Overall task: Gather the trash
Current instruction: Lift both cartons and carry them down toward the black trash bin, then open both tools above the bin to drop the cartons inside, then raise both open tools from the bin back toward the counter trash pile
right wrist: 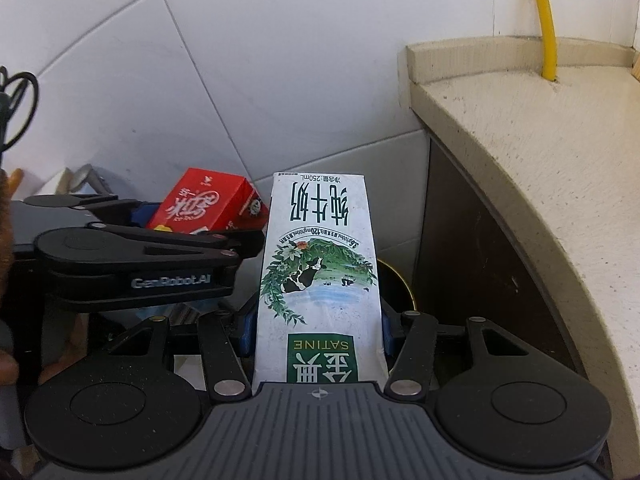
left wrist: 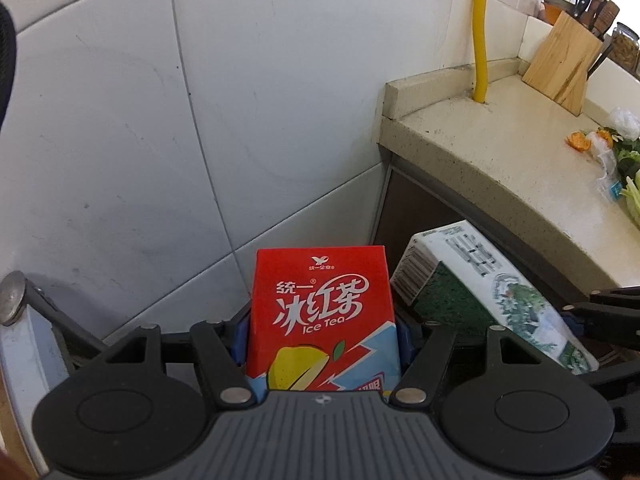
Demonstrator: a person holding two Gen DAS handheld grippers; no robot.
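My left gripper [left wrist: 322, 332] is shut on a red ice tea carton [left wrist: 320, 312], held upright in front of the tiled wall. My right gripper [right wrist: 318, 324] is shut on a white and green milk carton [right wrist: 320, 264], with its print upside down. In the left wrist view the milk carton [left wrist: 492, 288] leans just to the right of the ice tea carton. From the right wrist view the ice tea carton [right wrist: 204, 204] and the left gripper [right wrist: 192, 232] show at the left. Below the milk carton a dark round rim [right wrist: 404, 284] peeks out; what it belongs to is hidden.
A beige stone counter [left wrist: 500, 160] juts out on the right, with a wooden knife block [left wrist: 560, 60], orange peel [left wrist: 578, 142] and green vegetable scraps [left wrist: 628, 168] on it. A yellow pipe [left wrist: 481, 32] rises from its back corner. White wall tiles [left wrist: 200, 100] fill the left.
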